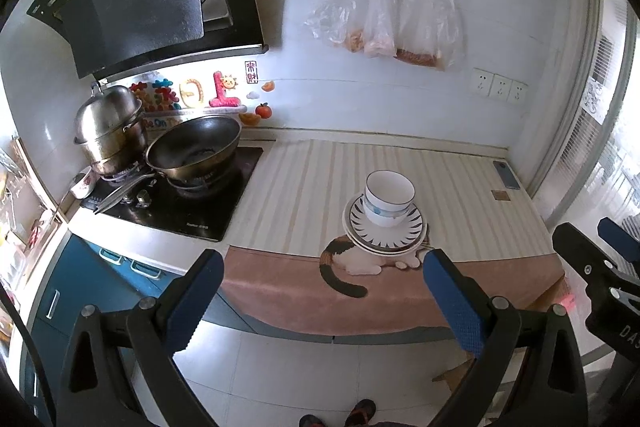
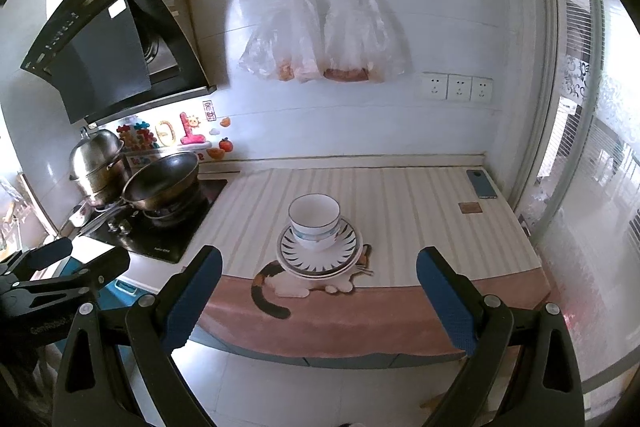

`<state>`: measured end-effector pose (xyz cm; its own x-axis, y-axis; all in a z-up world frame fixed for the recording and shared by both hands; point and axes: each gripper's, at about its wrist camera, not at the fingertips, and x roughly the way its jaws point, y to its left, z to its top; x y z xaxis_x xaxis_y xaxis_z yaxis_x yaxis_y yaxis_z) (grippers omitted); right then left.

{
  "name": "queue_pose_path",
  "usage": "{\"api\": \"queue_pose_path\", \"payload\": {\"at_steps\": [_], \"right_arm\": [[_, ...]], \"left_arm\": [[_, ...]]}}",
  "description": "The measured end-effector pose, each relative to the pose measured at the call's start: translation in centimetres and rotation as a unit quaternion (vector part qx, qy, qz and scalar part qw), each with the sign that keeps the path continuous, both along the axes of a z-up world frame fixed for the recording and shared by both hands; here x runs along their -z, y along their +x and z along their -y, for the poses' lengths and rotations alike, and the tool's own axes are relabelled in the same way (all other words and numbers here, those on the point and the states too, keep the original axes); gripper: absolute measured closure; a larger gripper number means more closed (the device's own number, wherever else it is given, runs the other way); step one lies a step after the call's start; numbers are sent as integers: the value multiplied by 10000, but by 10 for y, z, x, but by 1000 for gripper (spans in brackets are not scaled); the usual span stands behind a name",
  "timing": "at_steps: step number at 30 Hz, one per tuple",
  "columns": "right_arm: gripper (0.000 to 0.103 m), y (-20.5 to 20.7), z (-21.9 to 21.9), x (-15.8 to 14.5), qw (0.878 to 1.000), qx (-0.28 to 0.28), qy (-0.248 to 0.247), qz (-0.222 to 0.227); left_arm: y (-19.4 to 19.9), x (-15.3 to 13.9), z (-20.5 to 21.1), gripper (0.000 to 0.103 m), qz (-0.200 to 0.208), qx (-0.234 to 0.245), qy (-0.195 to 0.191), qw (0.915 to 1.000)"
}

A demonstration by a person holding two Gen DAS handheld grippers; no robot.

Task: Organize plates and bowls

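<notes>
White bowls with a blue band (image 1: 389,197) (image 2: 315,221) sit nested on a stack of plates (image 1: 404,241) (image 2: 344,261); the top plate has a dark ray pattern. The stack stands on the cat-print mat near the counter's front edge. My left gripper (image 1: 324,275) is open and empty, held back from the counter over the floor. My right gripper (image 2: 320,271) is also open and empty, back from the counter in front of the stack. Each gripper shows at the edge of the other's view, the right one (image 1: 596,247) and the left one (image 2: 60,259).
A striped mat (image 2: 400,195) covers the counter. A gas hob at the left holds a wok (image 1: 194,147) and a steel pot (image 1: 108,125) under a black hood. A phone (image 2: 481,183) and a small brown card lie at the back right. Plastic bags (image 2: 320,39) hang on the wall.
</notes>
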<state>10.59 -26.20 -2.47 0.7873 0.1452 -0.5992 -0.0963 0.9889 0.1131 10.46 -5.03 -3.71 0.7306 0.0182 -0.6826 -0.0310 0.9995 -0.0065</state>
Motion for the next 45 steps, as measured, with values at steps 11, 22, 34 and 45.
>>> {"api": "queue_pose_path", "payload": {"at_steps": [11, 22, 34, 45], "right_arm": [[3, -2, -8, 0, 10000, 40, -58, -8], [3, 0, -6, 1, 10000, 70, -22, -57], [3, 1, -6, 2, 10000, 64, -5, -63], [3, 1, -6, 2, 10000, 57, 6, -58]], "left_arm": [[-5, 0, -4, 1, 29, 26, -63, 10000], [-6, -2, -4, 1, 7, 11, -107, 9999], [-5, -2, -2, 1, 14, 4, -99, 10000], [2, -6, -1, 1, 31, 24, -63, 10000]]}}
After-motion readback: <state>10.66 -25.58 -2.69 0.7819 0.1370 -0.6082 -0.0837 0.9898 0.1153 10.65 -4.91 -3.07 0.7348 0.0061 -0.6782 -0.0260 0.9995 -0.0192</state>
